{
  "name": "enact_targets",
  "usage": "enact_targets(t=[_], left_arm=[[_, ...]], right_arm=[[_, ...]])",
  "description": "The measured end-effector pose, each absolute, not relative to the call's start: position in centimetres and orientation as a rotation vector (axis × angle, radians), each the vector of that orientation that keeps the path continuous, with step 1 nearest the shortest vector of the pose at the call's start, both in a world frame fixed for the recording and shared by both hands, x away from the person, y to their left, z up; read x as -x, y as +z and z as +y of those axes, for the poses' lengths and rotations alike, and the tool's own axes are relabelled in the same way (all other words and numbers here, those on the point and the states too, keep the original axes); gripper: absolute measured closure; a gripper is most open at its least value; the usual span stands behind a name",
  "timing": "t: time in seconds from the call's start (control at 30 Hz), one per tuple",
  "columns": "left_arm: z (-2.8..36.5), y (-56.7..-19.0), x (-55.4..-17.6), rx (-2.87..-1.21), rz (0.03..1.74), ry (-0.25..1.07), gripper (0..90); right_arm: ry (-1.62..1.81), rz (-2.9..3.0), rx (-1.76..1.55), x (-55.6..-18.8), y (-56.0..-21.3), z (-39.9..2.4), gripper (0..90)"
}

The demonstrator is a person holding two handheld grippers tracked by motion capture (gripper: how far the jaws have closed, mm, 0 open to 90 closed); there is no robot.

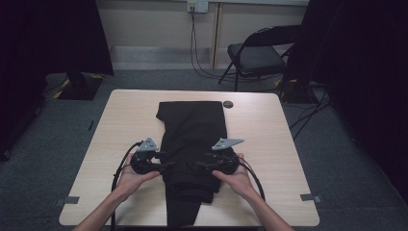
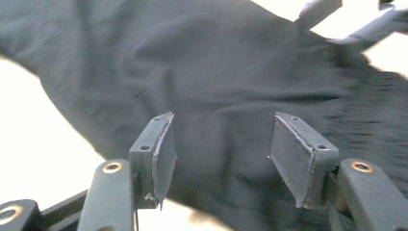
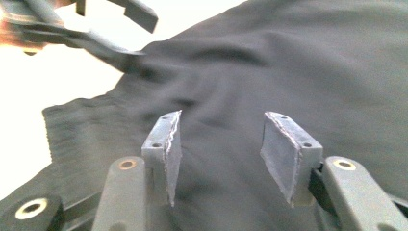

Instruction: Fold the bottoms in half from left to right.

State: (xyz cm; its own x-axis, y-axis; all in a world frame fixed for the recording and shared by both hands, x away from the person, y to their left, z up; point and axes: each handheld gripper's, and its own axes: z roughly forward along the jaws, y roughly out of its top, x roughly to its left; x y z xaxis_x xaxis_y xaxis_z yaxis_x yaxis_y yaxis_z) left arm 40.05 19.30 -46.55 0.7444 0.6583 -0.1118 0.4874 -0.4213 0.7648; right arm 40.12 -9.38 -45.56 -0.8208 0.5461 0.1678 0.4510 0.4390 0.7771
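A folded black cloth garment (image 1: 192,139) lies mid-bench on the pale wooden bench (image 1: 269,134). Left tongs (image 1: 168,166) at eight o'clock, right tongs (image 1: 195,166) at four, both released, above its lower part.

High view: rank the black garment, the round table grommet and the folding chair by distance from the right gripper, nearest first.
1. Black garment: right beside the right gripper, table centre.
2. Round grommet: far table edge.
3. Folding chair: floor beyond the table, right.
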Motion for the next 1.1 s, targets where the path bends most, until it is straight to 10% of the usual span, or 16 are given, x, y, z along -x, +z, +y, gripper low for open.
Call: enact_targets(t=[0.57,1.1], left_arm=[[19.9,-48.5,-40.8,-2.167,0.96,0.234,39.1],[22.9,-46.5,-39.6,-2.045,1.008,0.251,44.1]], right_arm=[[1.144,2.763,-0.469,-33.8,-48.6,-5.3,25.5],[1.195,2.707,-0.559,-34.5,-47.7,-6.0,71.4]])
